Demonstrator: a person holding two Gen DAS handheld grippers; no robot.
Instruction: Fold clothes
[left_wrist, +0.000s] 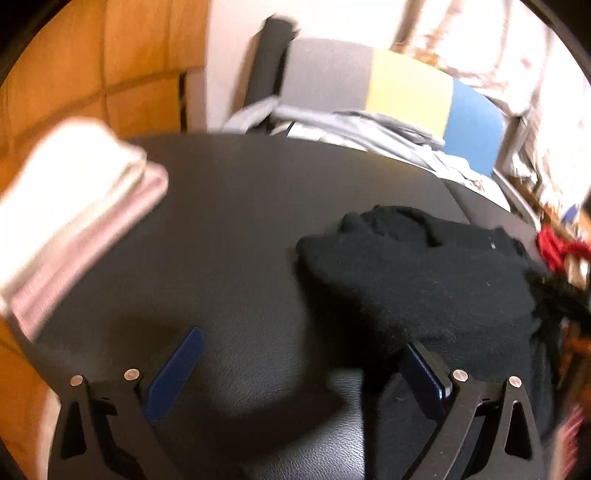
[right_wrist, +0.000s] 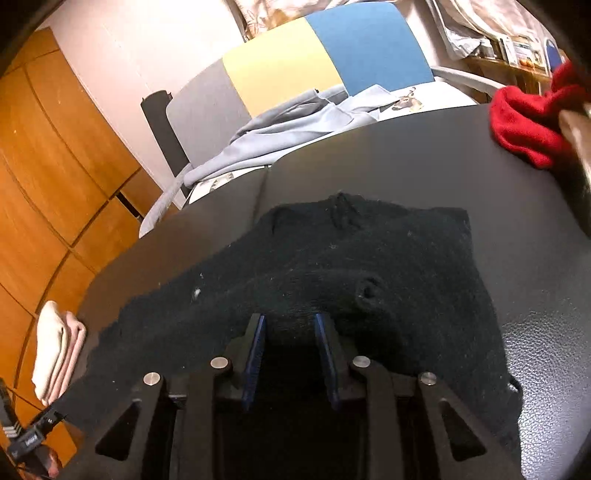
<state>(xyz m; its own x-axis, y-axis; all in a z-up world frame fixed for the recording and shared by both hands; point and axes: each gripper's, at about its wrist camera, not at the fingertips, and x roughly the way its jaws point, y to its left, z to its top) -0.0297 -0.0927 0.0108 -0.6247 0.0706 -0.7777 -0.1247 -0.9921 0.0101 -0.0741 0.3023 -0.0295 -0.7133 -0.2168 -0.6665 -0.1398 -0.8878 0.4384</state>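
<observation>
Gripping: right gripper pinching near edge of black knitted garment.
Left gripper: spread wide above black leather-textured table, empty.
Garment: crumpled on table, right of left gripper.
Far left edge: folded white and pink towels.
Far right: red cloth.

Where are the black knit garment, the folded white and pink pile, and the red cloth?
black knit garment (right_wrist: 369, 258), right wrist view, middle of the fabric.
folded white and pink pile (left_wrist: 74, 206), left wrist view, top white layer.
red cloth (right_wrist: 524, 122), right wrist view, centre of the bunched fabric.
</observation>
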